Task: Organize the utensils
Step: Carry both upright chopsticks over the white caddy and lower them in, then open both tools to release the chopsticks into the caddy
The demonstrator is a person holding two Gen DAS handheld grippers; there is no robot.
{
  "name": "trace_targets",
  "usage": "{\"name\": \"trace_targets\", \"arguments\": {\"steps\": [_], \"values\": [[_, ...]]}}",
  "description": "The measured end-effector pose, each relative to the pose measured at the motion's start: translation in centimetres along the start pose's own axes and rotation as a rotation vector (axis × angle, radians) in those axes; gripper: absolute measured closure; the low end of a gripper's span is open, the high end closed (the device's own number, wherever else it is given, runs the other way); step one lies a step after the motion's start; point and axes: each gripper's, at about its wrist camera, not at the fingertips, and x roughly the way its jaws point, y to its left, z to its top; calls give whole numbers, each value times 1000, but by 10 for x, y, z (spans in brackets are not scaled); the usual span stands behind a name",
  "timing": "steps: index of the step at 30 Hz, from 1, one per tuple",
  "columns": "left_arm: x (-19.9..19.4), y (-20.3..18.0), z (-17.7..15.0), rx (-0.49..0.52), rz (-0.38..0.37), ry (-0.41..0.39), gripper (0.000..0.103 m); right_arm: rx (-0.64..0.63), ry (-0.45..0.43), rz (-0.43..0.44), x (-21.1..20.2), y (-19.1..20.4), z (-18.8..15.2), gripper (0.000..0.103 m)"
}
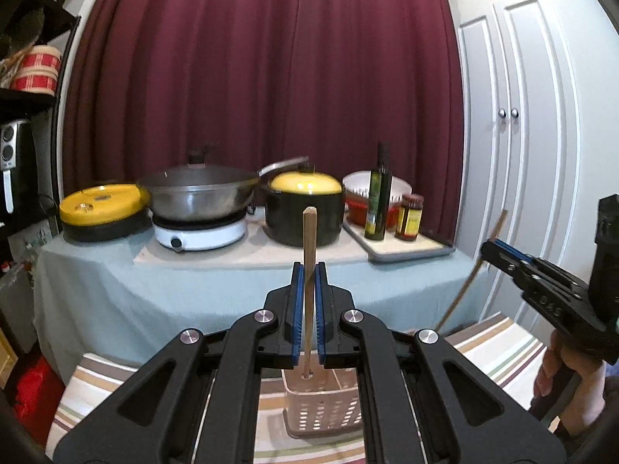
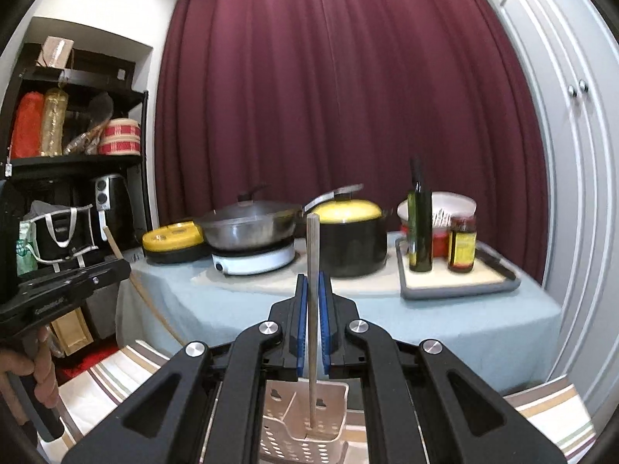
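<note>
Chopstick point(image 1: 309, 270) upright, clamped in left gripper point(image 1: 308, 309); tip over perforated utensil basket point(image 1: 323, 406) at 6 o'clock, aligned for drop. Right gripper point(image 2: 312, 324) pinches second chopstick point(image 2: 312, 290) above same basket.

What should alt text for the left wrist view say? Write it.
The left gripper holds a wooden chopstick upright over a perforated utensil basket on a striped cloth. At right, the right gripper holds another chopstick; pots sit on a table behind.
</note>
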Motion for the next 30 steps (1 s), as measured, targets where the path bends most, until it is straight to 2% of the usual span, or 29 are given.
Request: {"name": "trace_targets", "arguments": {"steps": [6, 14, 15, 18, 19, 20, 22, 25, 28, 30], "values": [[25, 1, -25, 4, -8, 62, 97, 12, 68, -11, 24, -2, -26, 96], [43, 2, -46, -4, -20, 114, 94, 18, 114, -20, 34, -4, -39, 96], [43, 2, -47, -7, -20, 118, 90, 17, 112, -26, 33, -3, -39, 90], [41, 4, -48, -17, -15, 116, 71, 7, 93, -49, 25, -2, -39, 60], [38, 5, -49, -22, -14, 113, 68, 1, 87, -54, 24, -1, -38, 55], [36, 5, -48, -25, -14, 112, 66, -9, 82, -60, 21, 1, -38, 54], [31, 6, -49, -30, -10, 109, 57, -21, 74, -72, 15, 2, -36, 45], [20, 6, -49, -36, -7, 105, 51, -23, 58, -84, 5, 3, -33, 36], [9, 5, -50, -34, -3, 102, 45, -25, 42, -90, -4, 4, -29, 32], [2, 4, -50, -32, -2, 101, 45, -27, 43, -93, -6, 3, -27, 32]]}}
